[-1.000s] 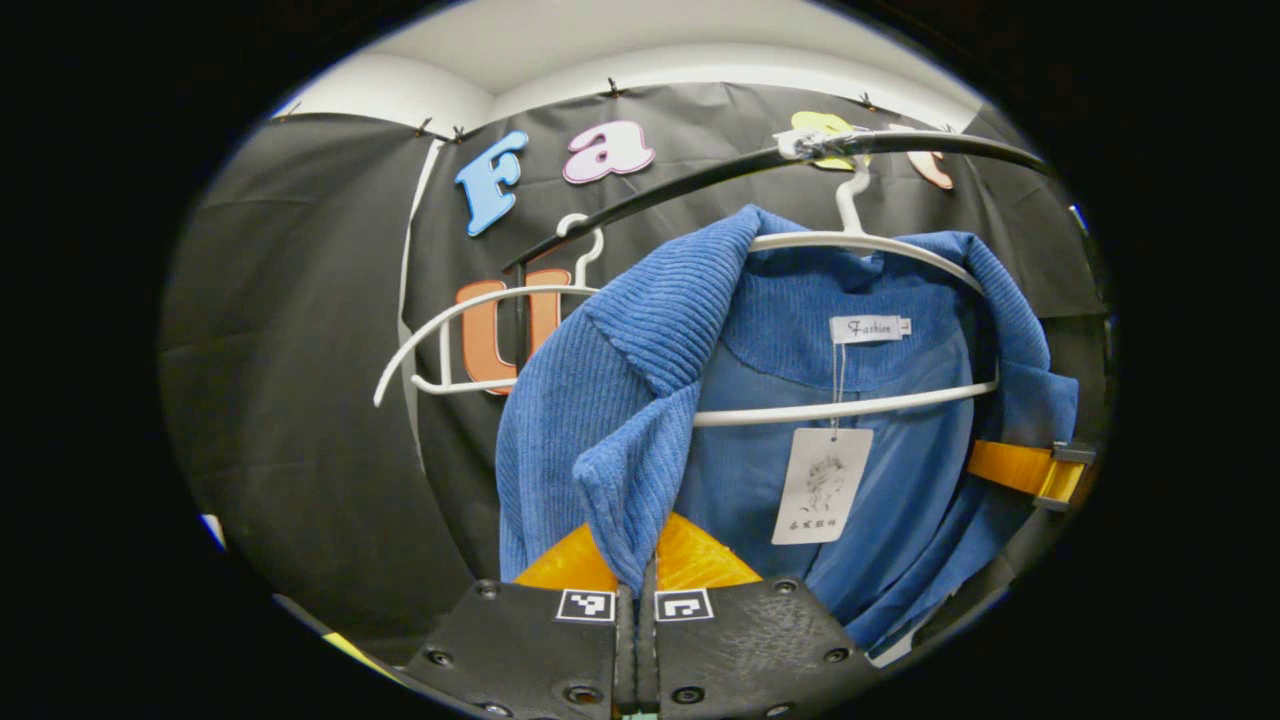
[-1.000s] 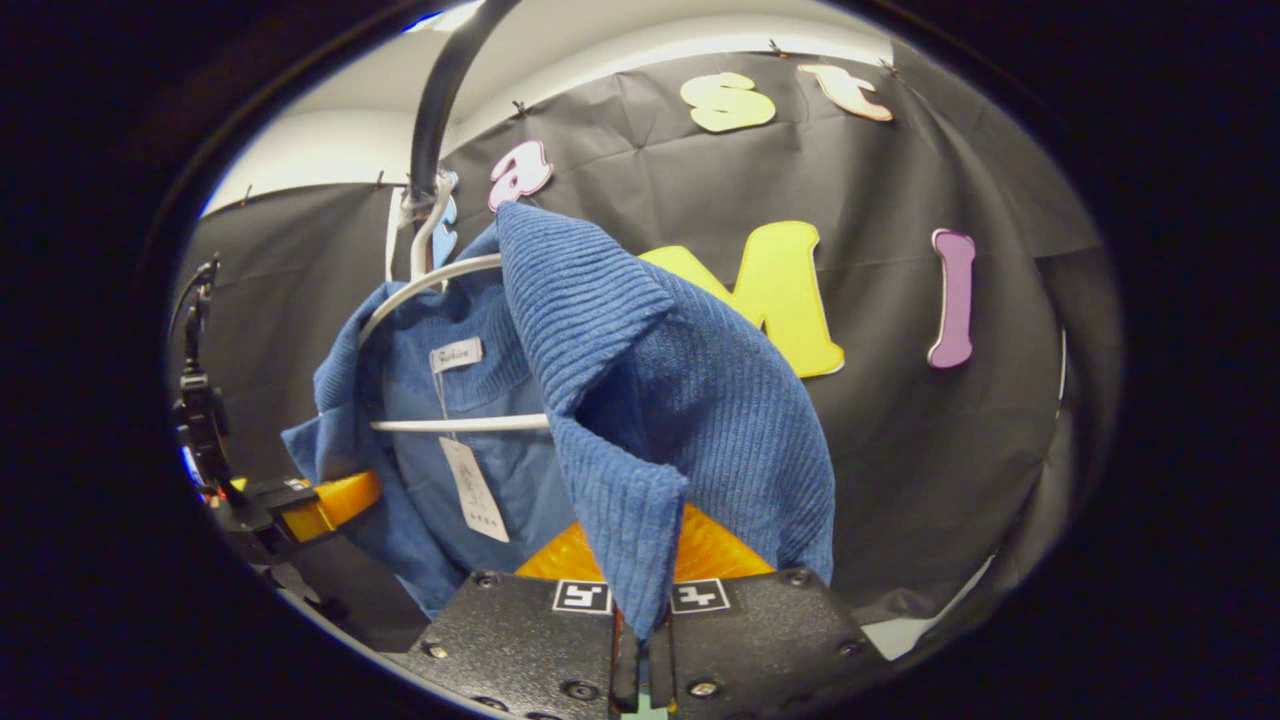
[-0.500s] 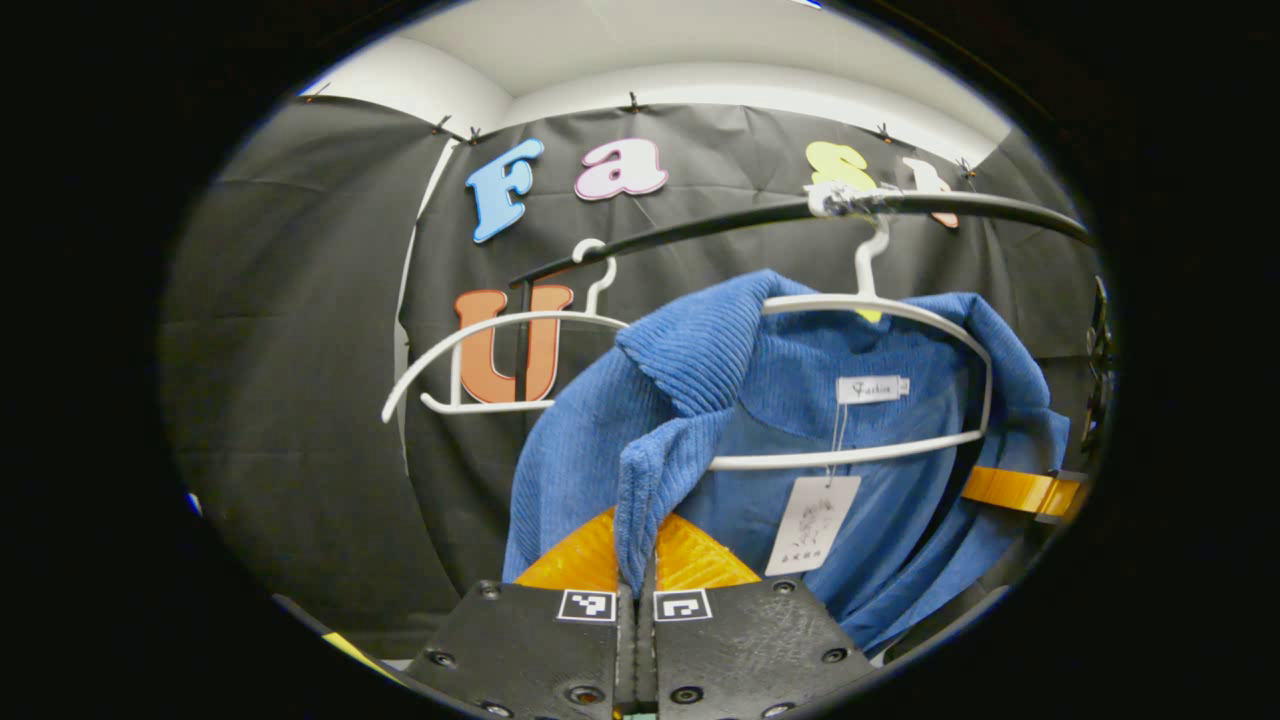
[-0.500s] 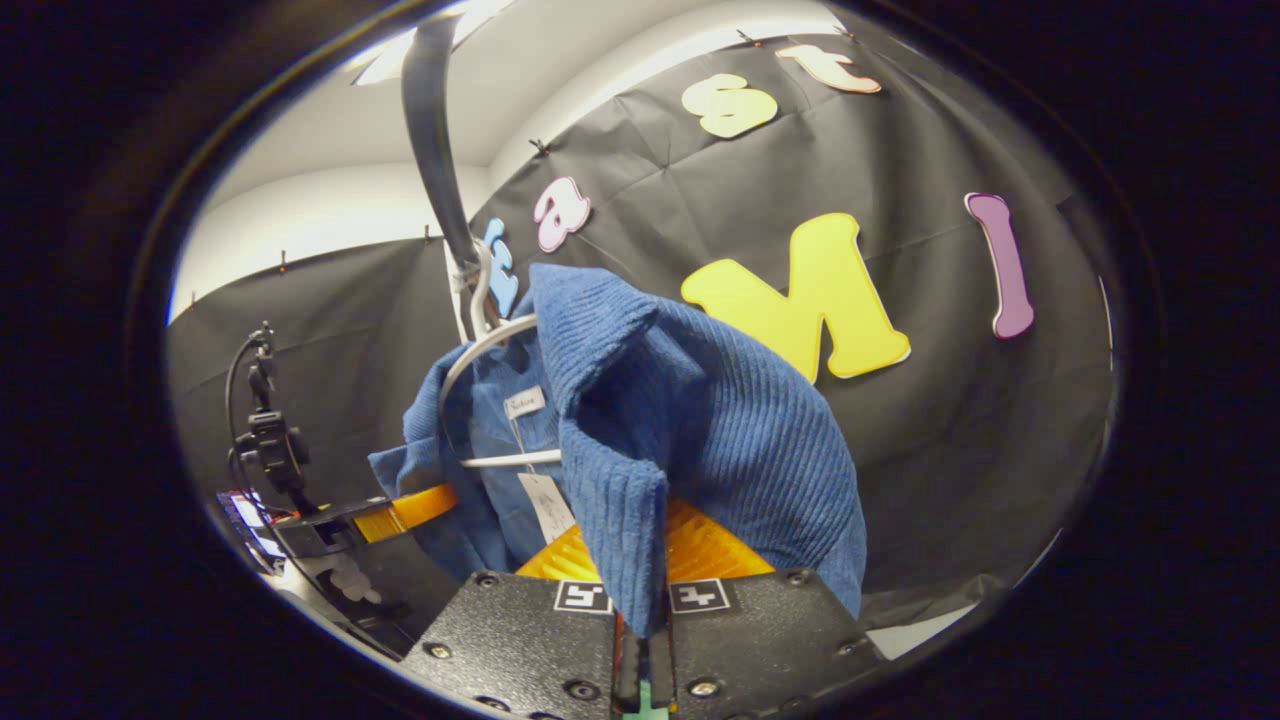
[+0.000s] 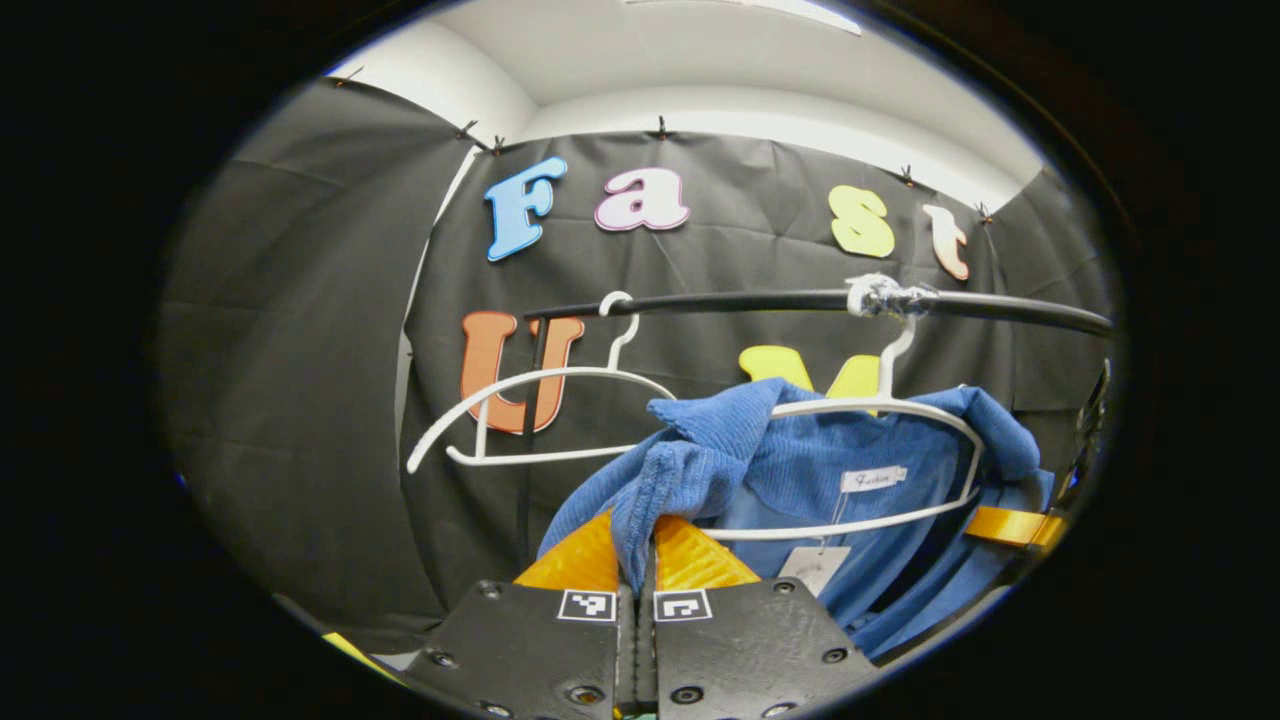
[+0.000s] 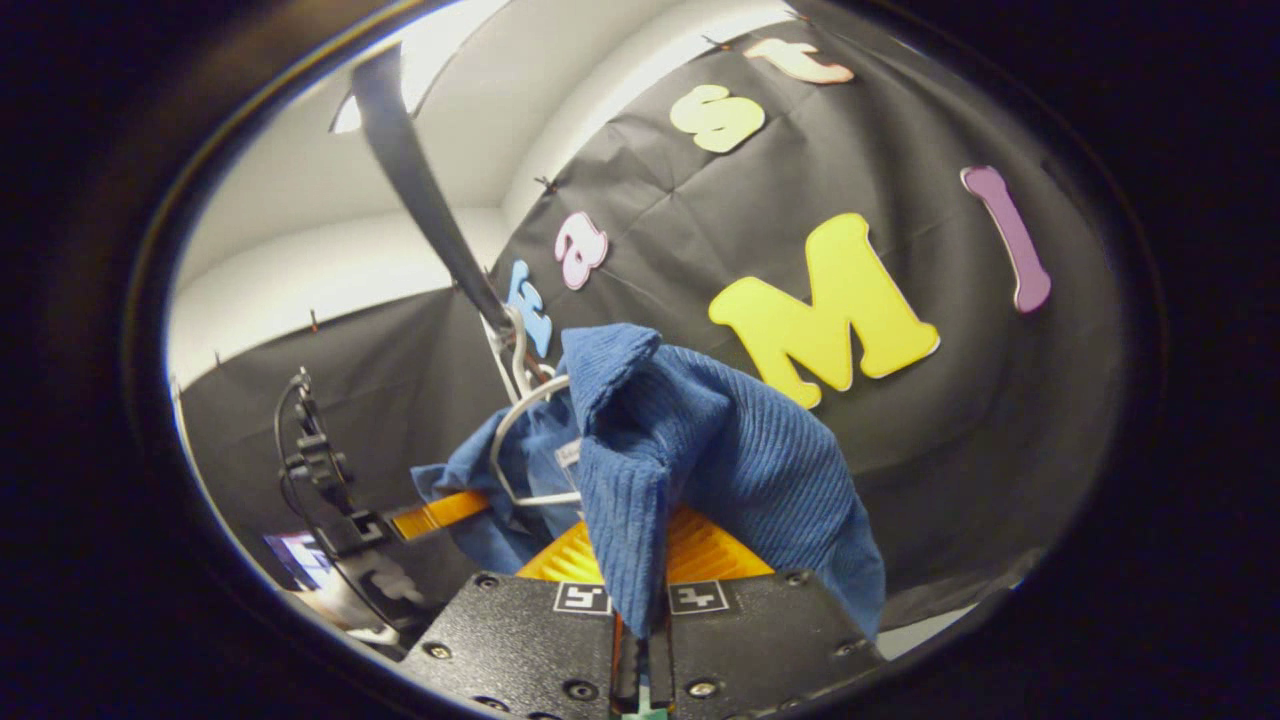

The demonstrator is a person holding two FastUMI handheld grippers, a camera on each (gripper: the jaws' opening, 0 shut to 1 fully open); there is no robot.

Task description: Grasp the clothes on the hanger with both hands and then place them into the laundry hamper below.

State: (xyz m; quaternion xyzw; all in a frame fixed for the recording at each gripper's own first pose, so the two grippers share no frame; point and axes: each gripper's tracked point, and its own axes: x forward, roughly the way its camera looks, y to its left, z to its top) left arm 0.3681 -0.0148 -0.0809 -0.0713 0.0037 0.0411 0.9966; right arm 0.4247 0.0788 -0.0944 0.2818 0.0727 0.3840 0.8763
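Left gripper view has the left gripper (image 5: 637, 575) pinching a fold of the blue corduroy garment (image 5: 800, 480), which hangs partly on a white hanger (image 5: 900, 410) under the black rail (image 5: 740, 300). Opposite, the right gripper (image 6: 640, 610) clamps the garment's other shoulder.

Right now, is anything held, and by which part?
Both tongs, left and right, pinch the blue jacket by its front edges.

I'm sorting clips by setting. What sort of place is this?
Probably a staged recording booth, not a real laundry room: black cloth wall, a black clothes rail with a bare white hanger and a blue garment, and a camera stand off to one side.
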